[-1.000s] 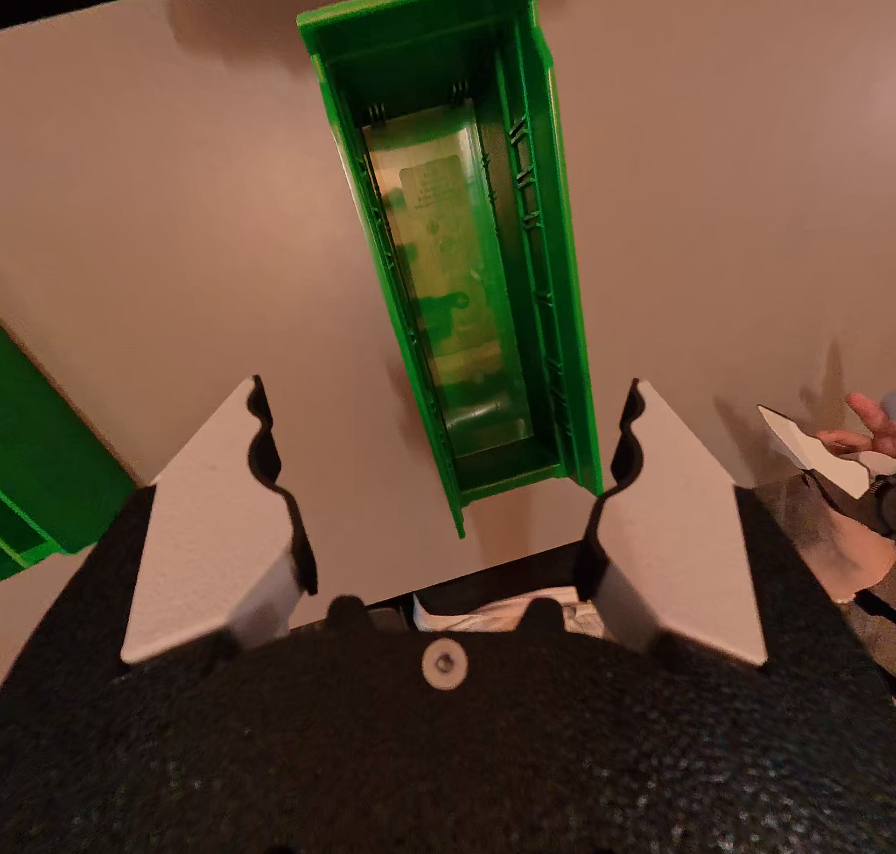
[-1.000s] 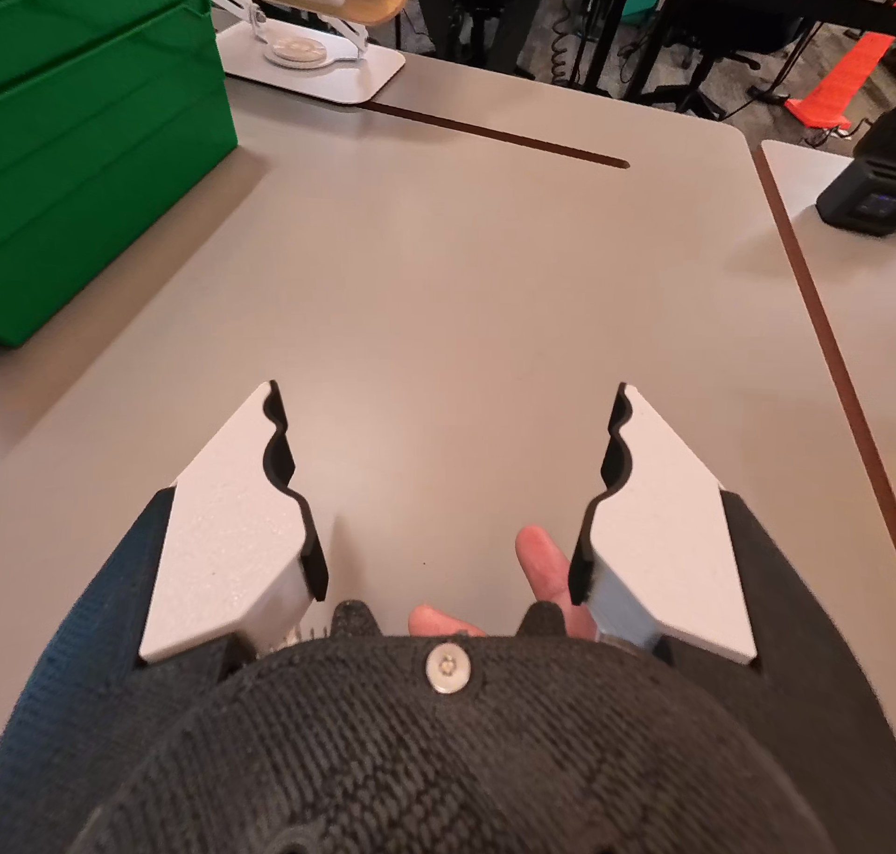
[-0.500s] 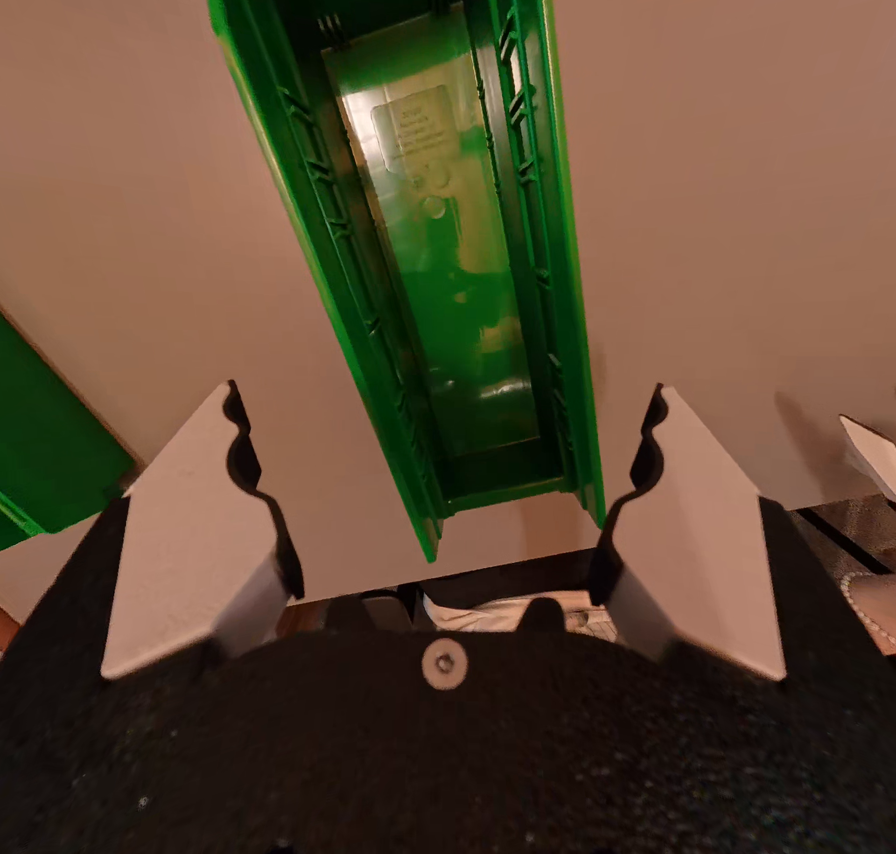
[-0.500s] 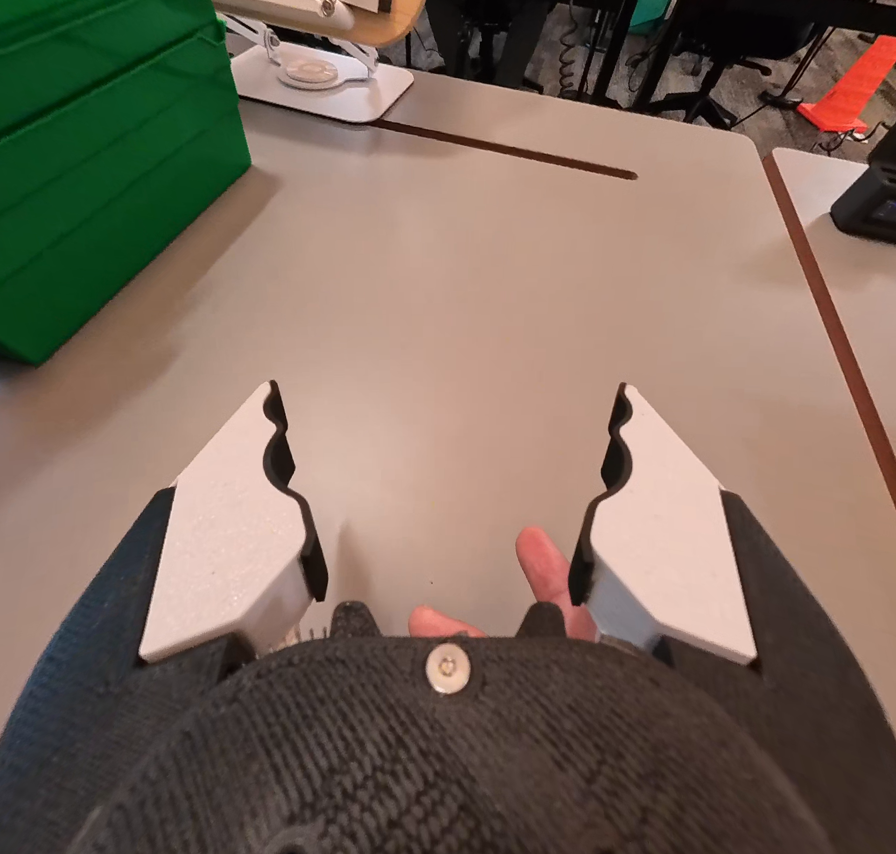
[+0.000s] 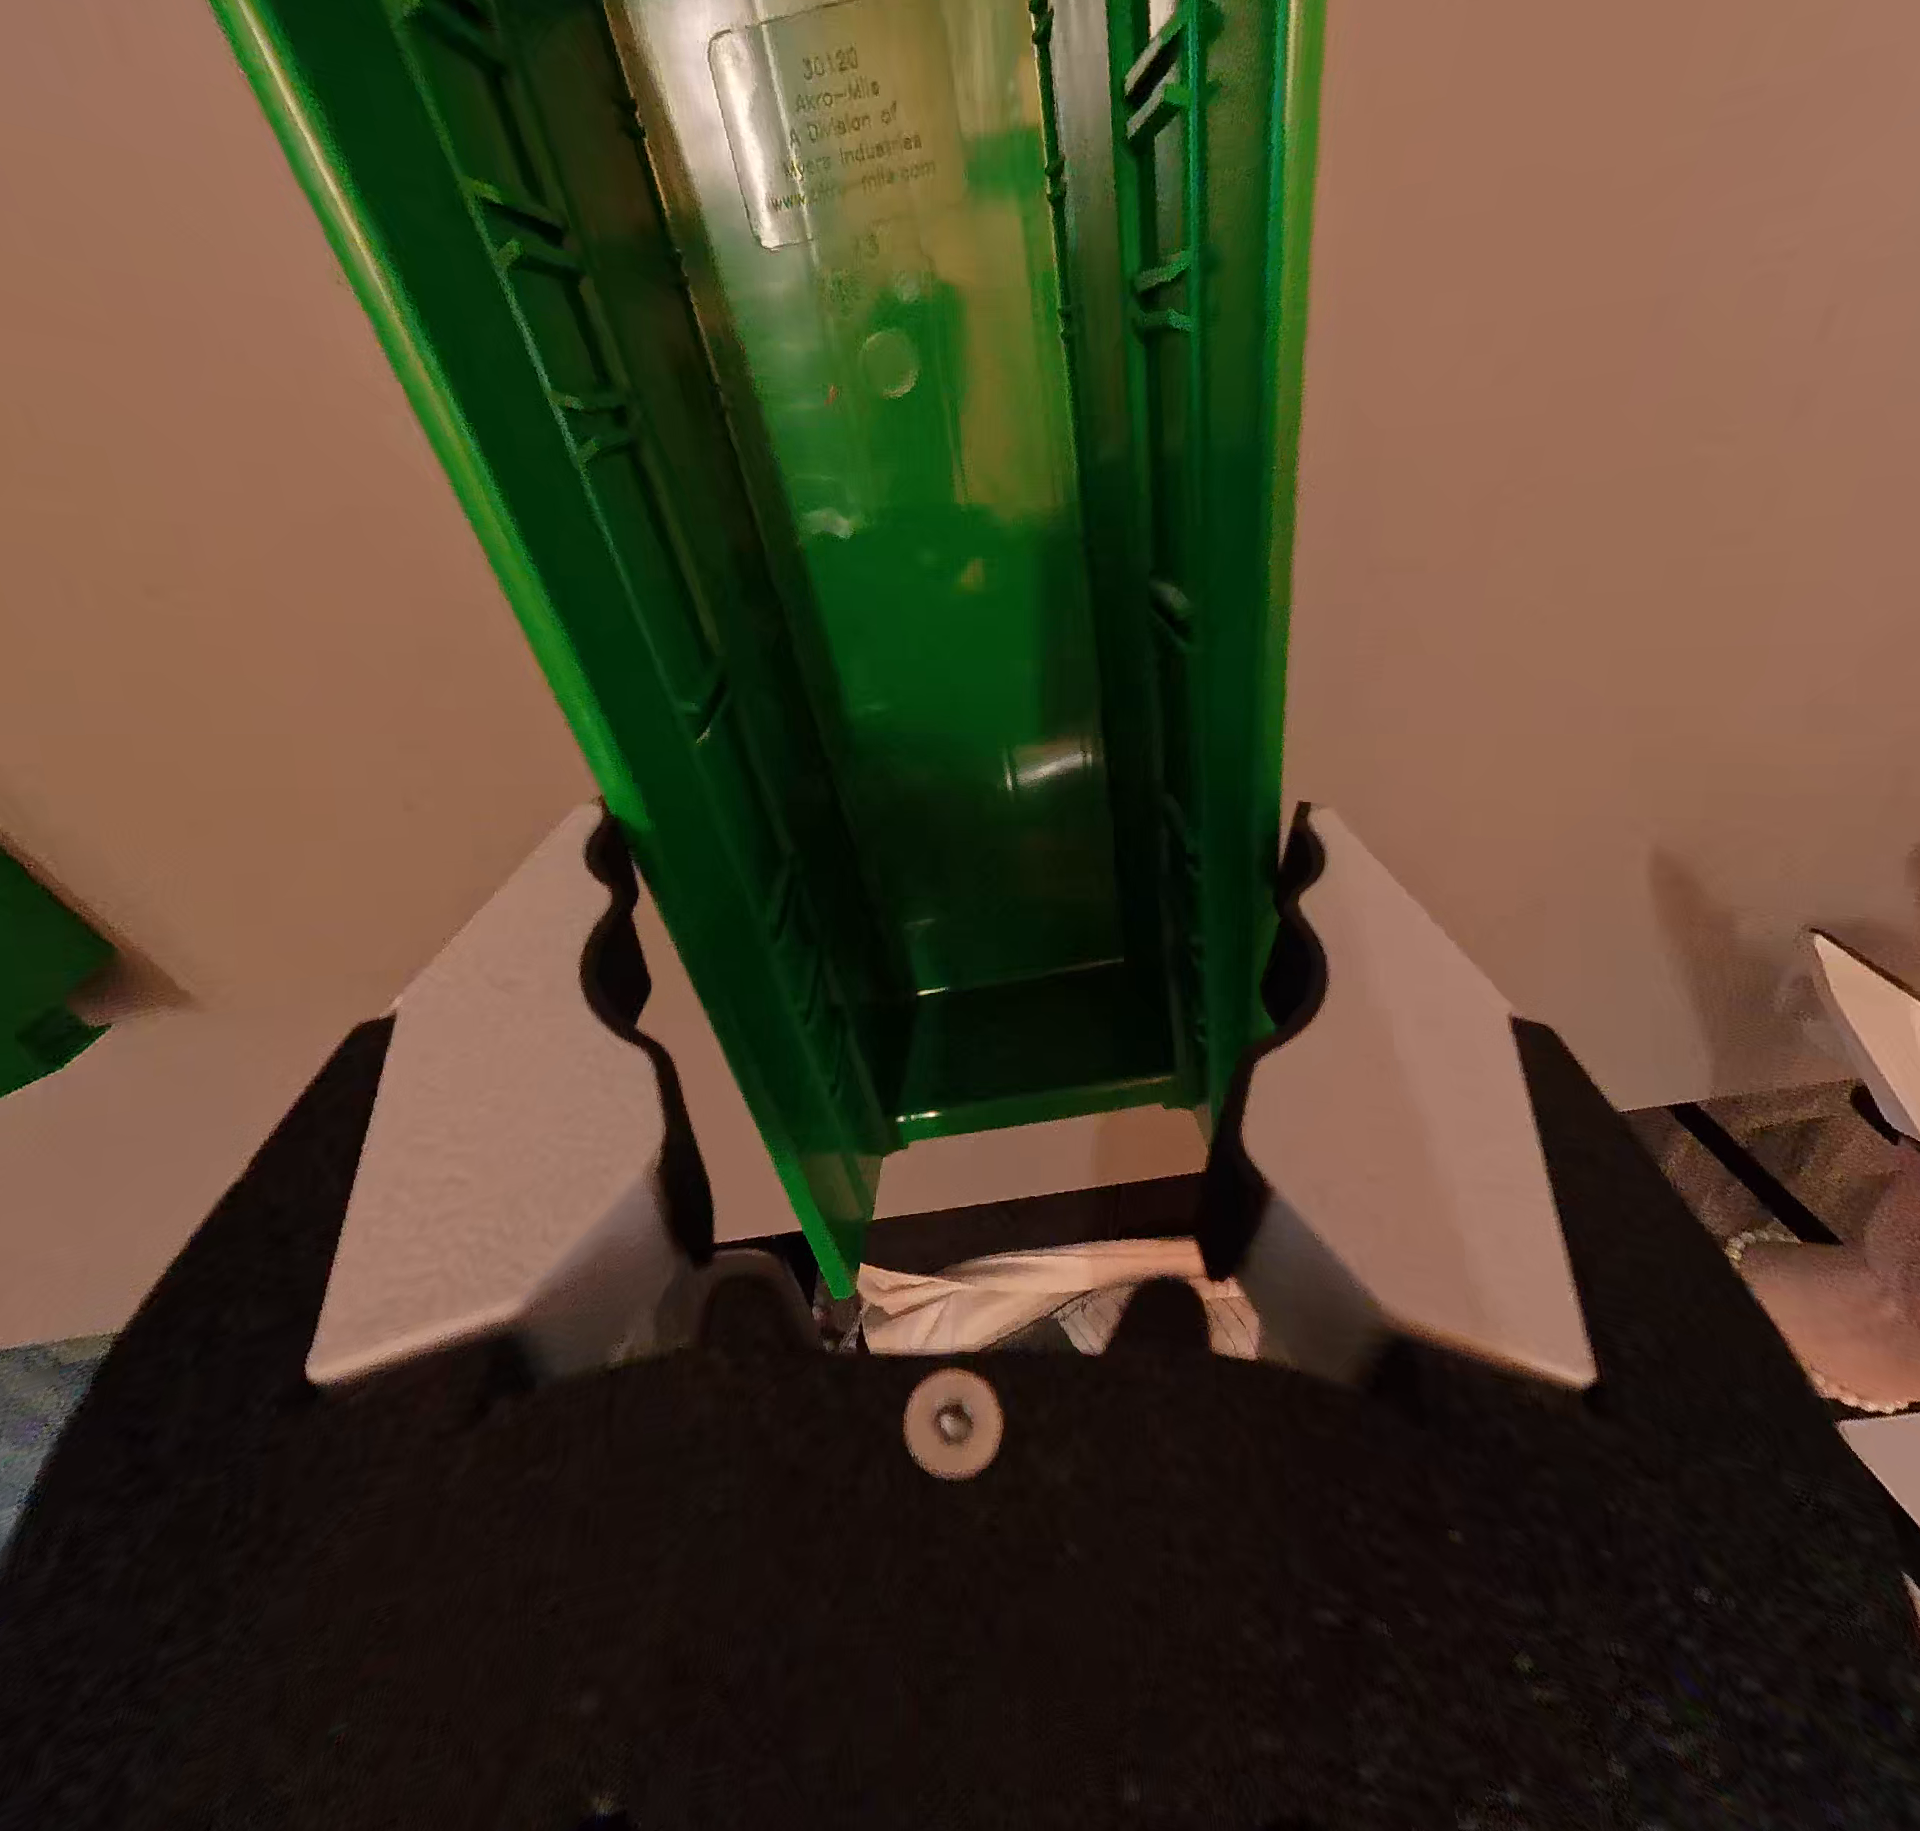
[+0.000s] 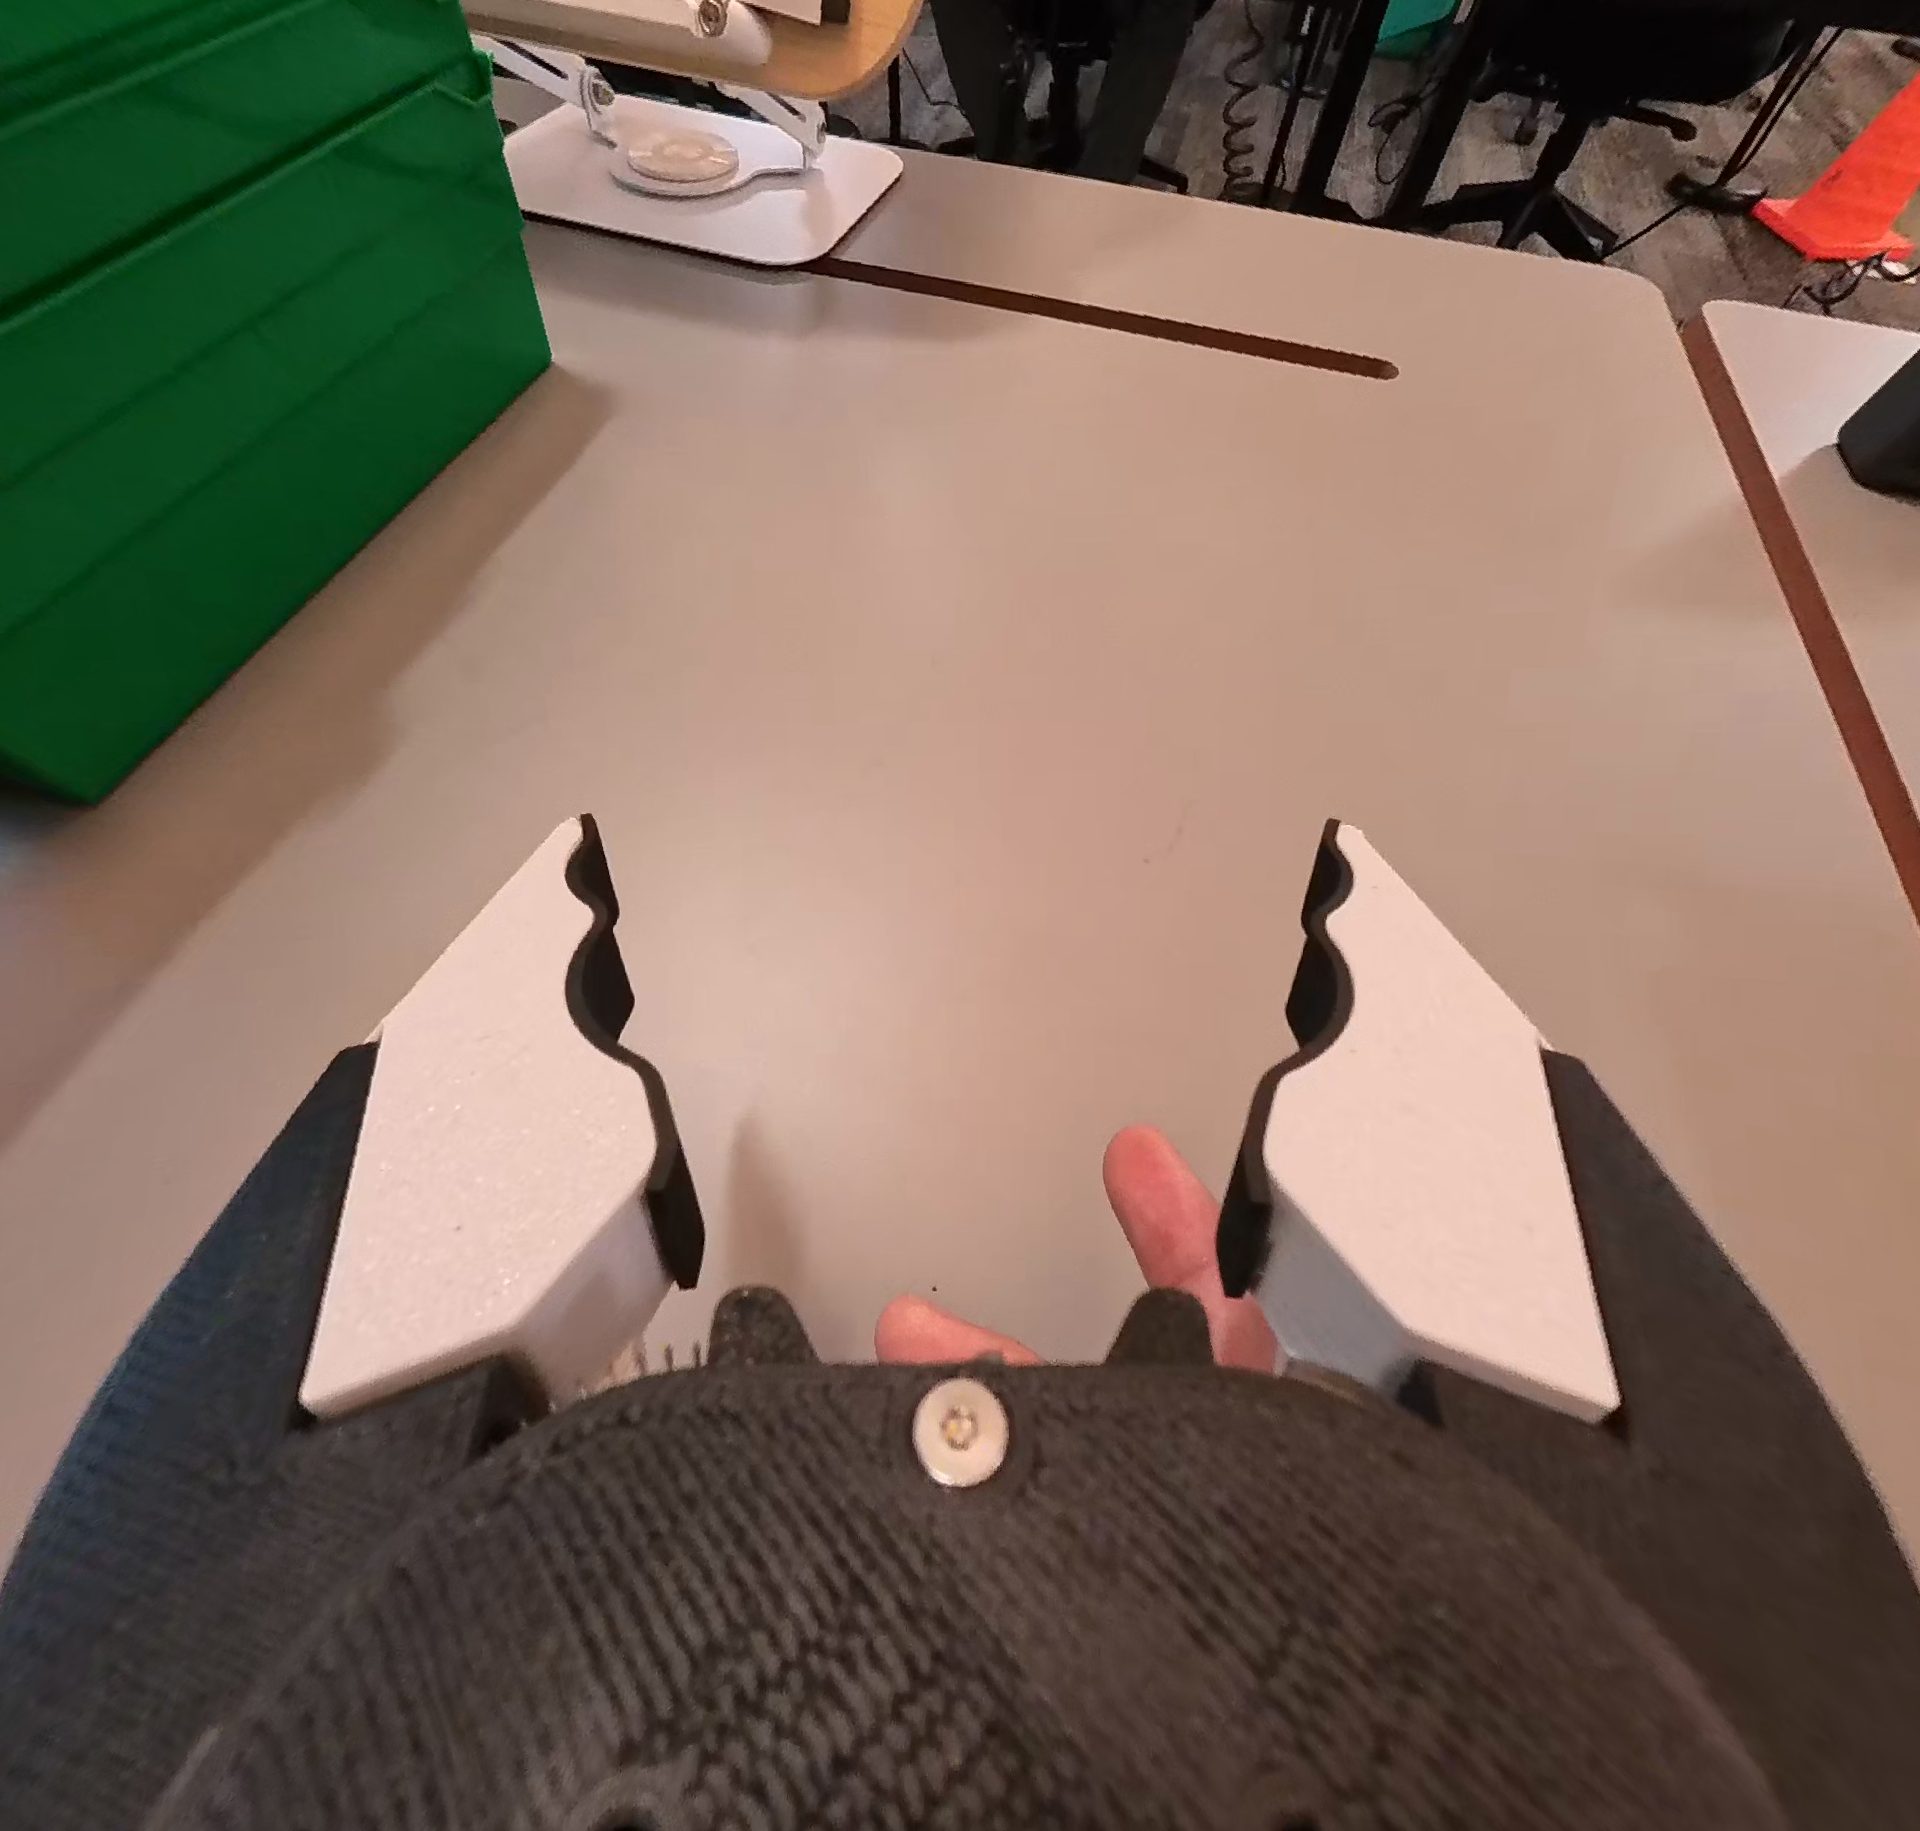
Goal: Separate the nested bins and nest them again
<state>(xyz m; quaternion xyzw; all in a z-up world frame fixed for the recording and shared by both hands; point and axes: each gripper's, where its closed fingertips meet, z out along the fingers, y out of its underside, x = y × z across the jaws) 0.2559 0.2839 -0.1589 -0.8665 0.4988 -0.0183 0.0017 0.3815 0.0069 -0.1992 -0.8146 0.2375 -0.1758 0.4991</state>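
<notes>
Beige tabletop (image 6: 1039, 638) is filling both views, with office chairs and desk legs crowding the floor beyond its far edge in the right wrist view. Green nested bins (image 6: 229, 327) are sitting stacked at that table's left side, and a white stand base (image 6: 717, 181) is resting just behind them. Nearer the body, one long narrow green bin (image 5: 935, 534) is lying alone on the table, its open top facing up and its near end now sitting between the fingers of the left gripper (image 5: 945, 960). A second ago this bin was lying well ahead of those fingers; the left gripper has been closing in along the bin's length, so its spread jaws are now straddling the near end wall, the right finger just beside the rim and the left one a little apart. Nothing is clamped yet, so the grasp is looking about to begin rather than done. The right gripper (image 6: 956, 1012) is hovering spread wide over bare table, holding nothing, having drifted slightly toward the stack. This separated bin is likely being picked up for nesting back into the others.
</notes>
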